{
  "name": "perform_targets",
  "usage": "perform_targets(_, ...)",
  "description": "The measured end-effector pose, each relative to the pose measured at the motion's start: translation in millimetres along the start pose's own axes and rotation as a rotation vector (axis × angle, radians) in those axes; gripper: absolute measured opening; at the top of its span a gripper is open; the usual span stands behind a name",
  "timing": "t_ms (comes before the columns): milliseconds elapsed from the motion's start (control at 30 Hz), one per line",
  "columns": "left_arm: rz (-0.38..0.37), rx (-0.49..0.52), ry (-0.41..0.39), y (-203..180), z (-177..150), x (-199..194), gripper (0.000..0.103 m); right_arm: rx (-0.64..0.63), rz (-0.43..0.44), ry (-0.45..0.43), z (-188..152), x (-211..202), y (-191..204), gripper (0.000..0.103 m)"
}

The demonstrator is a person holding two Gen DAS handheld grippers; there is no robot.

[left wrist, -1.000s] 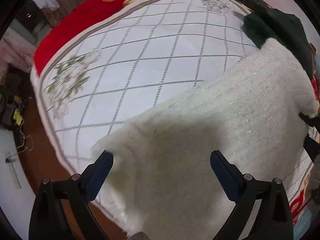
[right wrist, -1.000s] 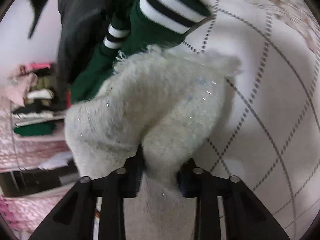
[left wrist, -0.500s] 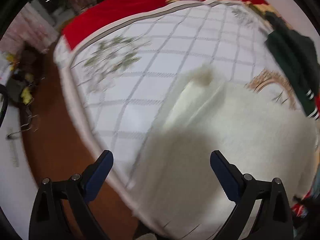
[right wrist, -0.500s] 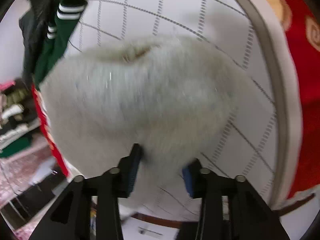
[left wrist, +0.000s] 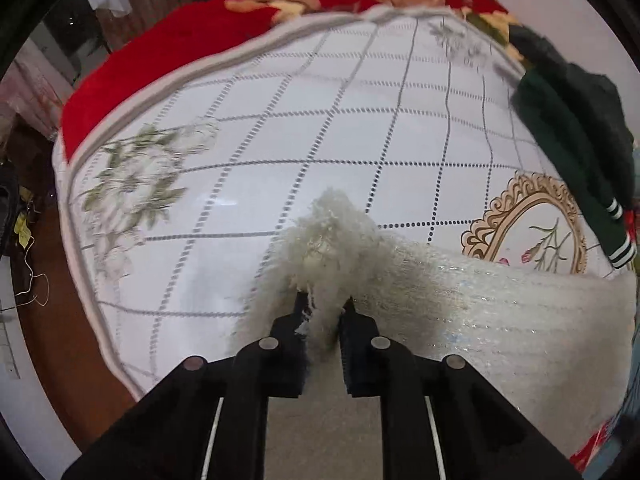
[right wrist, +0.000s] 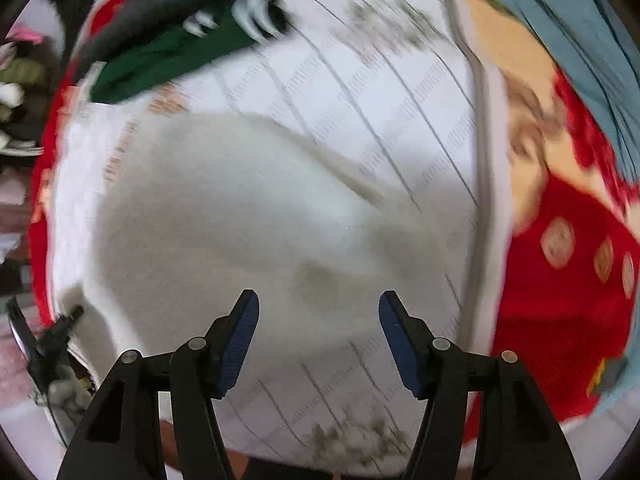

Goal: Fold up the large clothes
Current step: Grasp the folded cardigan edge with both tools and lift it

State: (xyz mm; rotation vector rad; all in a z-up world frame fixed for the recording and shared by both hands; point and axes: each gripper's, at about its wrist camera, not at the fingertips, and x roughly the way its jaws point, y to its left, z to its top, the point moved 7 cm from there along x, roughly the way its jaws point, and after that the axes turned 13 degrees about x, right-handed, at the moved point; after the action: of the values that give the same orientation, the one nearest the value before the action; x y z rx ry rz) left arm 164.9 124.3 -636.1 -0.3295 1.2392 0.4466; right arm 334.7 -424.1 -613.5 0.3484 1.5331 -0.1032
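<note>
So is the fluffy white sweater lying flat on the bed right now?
Not flat. The left gripper pinches a tuft of the fluffy white sweater and lifts that edge; the rest lies on the checked bedspread.

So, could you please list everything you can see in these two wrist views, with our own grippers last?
Fuzzy sweater: one, cream white, spread on the near part of the bed, one fluffy edge bunched up.
Bedspread: one, white with a grey dotted grid, flower prints and a gold oval motif, covering the bed.
Blanket: one, red with floral pattern, under the bedspread at the far edge.
Striped garment: one, dark green with white cuff stripes, at the bed's right edge.
Clothes stack: several, mixed colours, blurred, off the bed at left.
Left gripper: one, black, jaws pinched on the sweater's fluffy edge.
Right gripper: one, black with blue pads, jaws apart above the sweater.
</note>
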Motion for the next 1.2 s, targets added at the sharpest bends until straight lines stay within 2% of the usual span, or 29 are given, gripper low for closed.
perform_targets(67,0.008,-0.01,-0.017,7,-5,-10,0.01,-0.04,0.047,-0.013,10,-1,28,0.064)
perform_targets(133,0.011,-0.018,-0.001,15,-9,-7,0.01,-0.078,0.088,-0.004,8,13,73,0.064)
perform_targets(200,0.013,-0.035,0.026,19,-15,3,0.01,-0.131,0.113,0.025,13,40,115,0.052)
perform_targets(233,0.014,-0.04,0.038,19,-17,9,0.01,-0.146,0.108,0.038,20,54,131,0.041)
perform_targets(333,0.007,-0.046,0.064,20,-22,20,0.012,-0.183,0.055,0.073,36,102,165,0.033)
perform_targets(500,-0.04,-0.04,0.081,22,-25,36,0.018,-0.173,0.005,0.106,61,162,187,0.028)
perform_targets(600,-0.073,-0.055,0.096,25,-24,31,0.021,-0.215,-0.052,0.148,74,162,204,0.028)
perform_targets(667,-0.107,-0.088,0.085,27,-23,18,0.026,-0.271,-0.085,0.151,75,141,213,0.03)
perform_targets(733,-0.141,-0.126,0.04,31,-21,-1,0.031,-0.352,-0.071,0.087,71,107,222,0.033)
perform_targets(800,-0.173,-0.163,0.004,34,-23,-17,0.052,-0.406,-0.017,0.029,58,71,229,0.062)
perform_targets(833,-0.208,-0.195,-0.02,36,-28,-31,0.07,-0.427,0.03,0.009,47,54,232,0.082)
perform_targets(867,-0.22,-0.216,-0.034,38,-34,-40,0.077,-0.441,0.054,-0.007,39,44,232,0.085)
perform_targets(900,-0.219,-0.243,-0.049,42,-45,-53,0.077,-0.455,0.065,-0.012,29,37,232,0.085)
perform_targets(967,-0.208,-0.292,-0.045,48,-68,-67,0.082,-0.472,0.111,0.059,3,38,233,0.084)
perform_targets(1000,-0.201,-0.323,-0.038,51,-81,-71,0.086,-0.474,0.123,0.097,-5,42,230,0.081)
perform_targets(1033,-0.202,-0.373,-0.023,54,-102,-76,0.088,-0.485,0.123,0.154,-17,56,230,0.061)
perform_targets(1067,-0.208,-0.409,-0.009,55,-119,-78,0.088,-0.498,0.093,0.21,-27,77,227,0.029)
perform_targets(1100,-0.212,-0.441,0.01,55,-133,-77,0.088,-0.506,0.068,0.251,-36,94,224,0.019)
perform_targets(1167,-0.248,-0.516,0.069,47,-161,-67,0.088,-0.518,0.014,0.285,-48,137,217,0.016)
perform_targets(1200,-0.264,-0.548,0.093,42,-172,-62,0.088,-0.497,0.014,0.289,-48,153,214,0.016)
